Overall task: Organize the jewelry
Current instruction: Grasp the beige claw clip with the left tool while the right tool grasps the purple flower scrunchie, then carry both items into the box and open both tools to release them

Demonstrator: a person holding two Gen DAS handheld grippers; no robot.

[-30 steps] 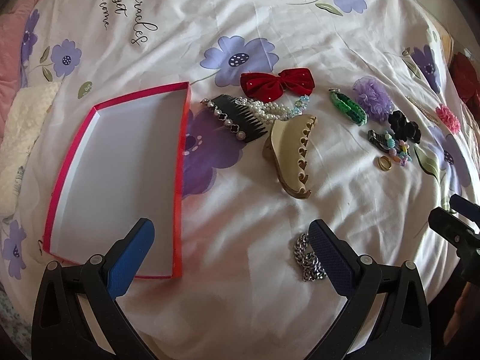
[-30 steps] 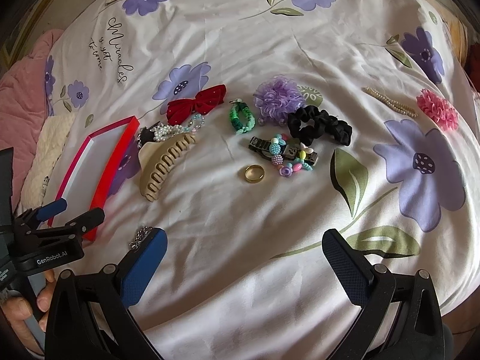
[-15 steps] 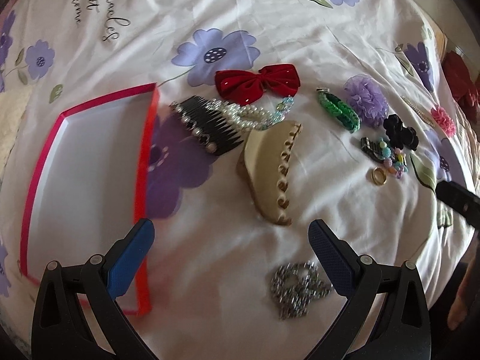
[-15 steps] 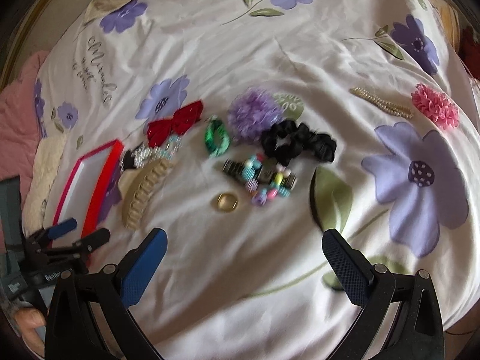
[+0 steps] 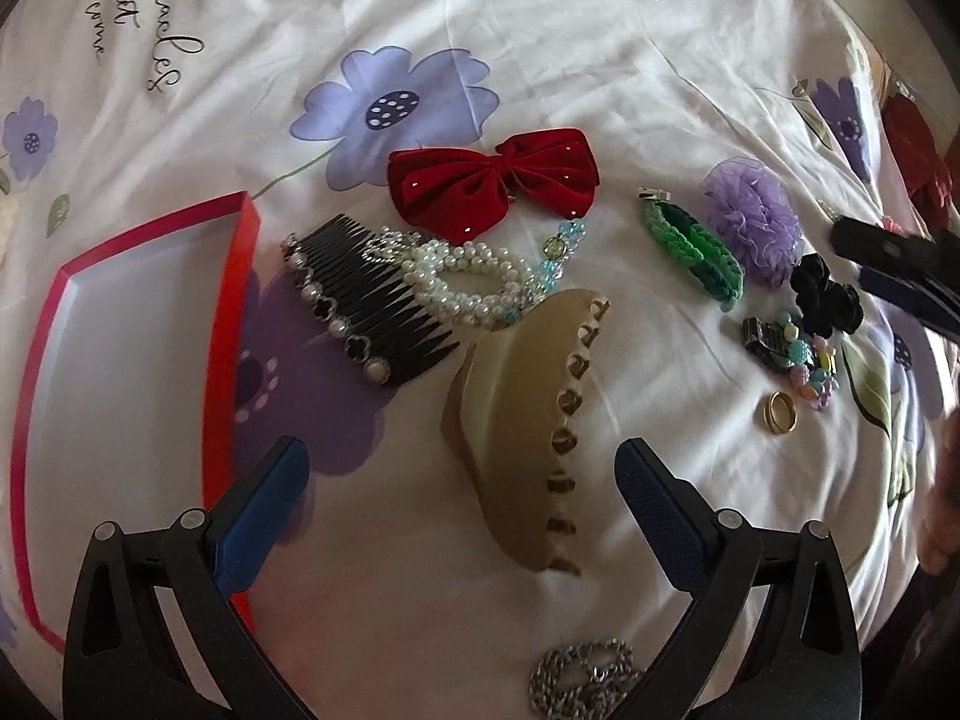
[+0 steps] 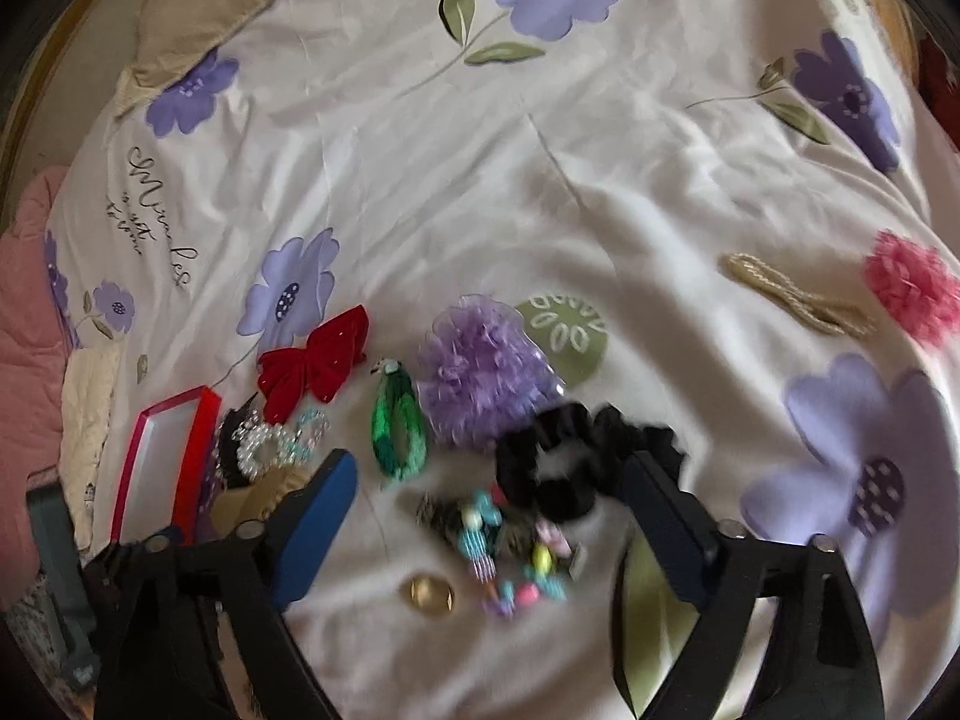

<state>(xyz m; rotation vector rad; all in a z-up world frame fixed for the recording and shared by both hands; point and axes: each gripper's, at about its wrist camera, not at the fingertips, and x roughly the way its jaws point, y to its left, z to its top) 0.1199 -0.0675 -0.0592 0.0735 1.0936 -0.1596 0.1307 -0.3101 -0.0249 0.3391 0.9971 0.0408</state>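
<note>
My left gripper [image 5: 459, 468] stands open above the white floral bedspread, its fingers either side of a beige claw clip [image 5: 522, 438] without touching it. A silver chain [image 5: 582, 684] lies under its frame. The open red box [image 5: 228, 312] sits to the left, white inside. My right gripper [image 6: 489, 474] is closing, its pads pressing on nothing. A black scrunchie [image 6: 558, 468], a coloured bead bracelet [image 6: 504, 540] and a gold ring [image 6: 429, 594] lie blurred between and below its fingers. Its tip shows at the right edge of the left wrist view.
A black comb [image 5: 366, 294], pearl bracelet [image 5: 468, 276], red bow [image 5: 492, 186], green bracelet [image 5: 690, 246] and purple flower [image 5: 750, 222] lie between box and scrunchie. A pink flower [image 6: 912, 288] and pearl string [image 6: 792, 294] lie far right. Pink and cream fabric [image 6: 36, 324] lies at the left.
The left gripper has moved forward over the claw clip, and the chain has slipped beneath it. The right gripper has advanced to the scrunchie and beads, and its jaws have narrowed.
</note>
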